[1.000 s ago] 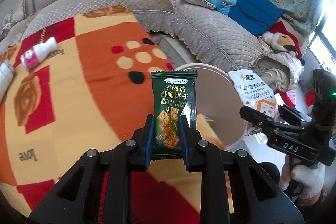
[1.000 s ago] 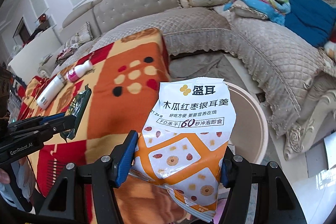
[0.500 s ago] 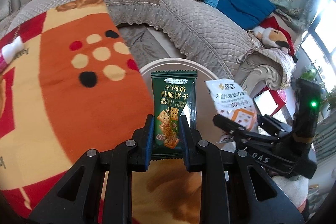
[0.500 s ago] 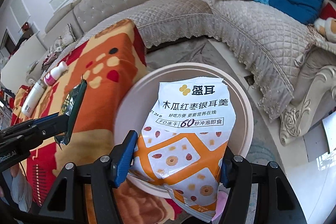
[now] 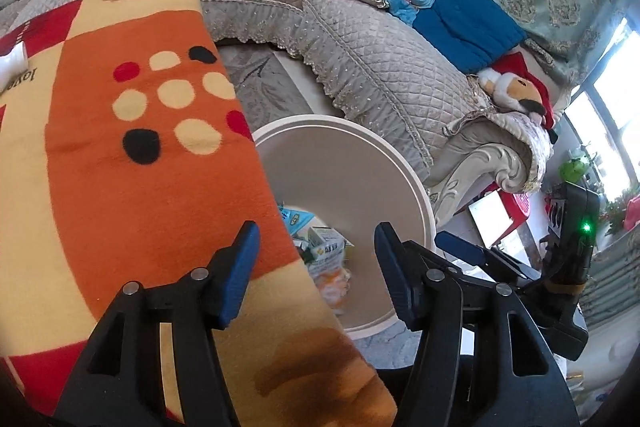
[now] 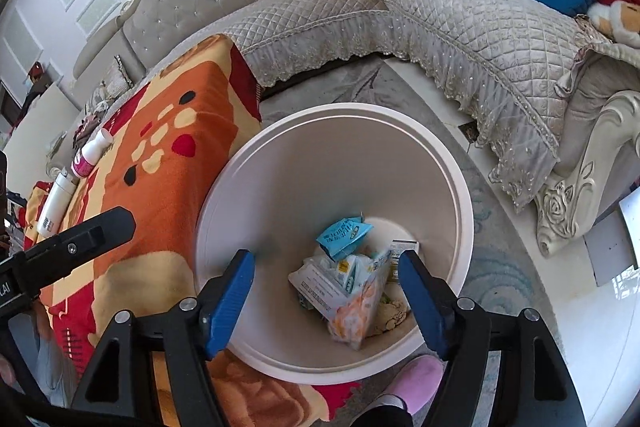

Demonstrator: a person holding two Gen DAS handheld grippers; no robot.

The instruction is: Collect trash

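Both claws opening and empty, left gripper (image 5: 316, 259) and right gripper (image 6: 326, 293) above white bin (image 6: 280, 163), wrappers (image 6: 352, 279) lying in its bottom, orange blanket (image 6: 160, 187) left of bin.

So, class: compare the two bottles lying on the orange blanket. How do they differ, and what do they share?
The pink-labelled bottle is short and stout; the white bottle is longer and slimmer. The pink-labelled bottle carries a bright pink band; the white bottle is nearly all white with small dark print. The pink-labelled one lies farther up the blanket. Both lie on their sides, almost end to end.
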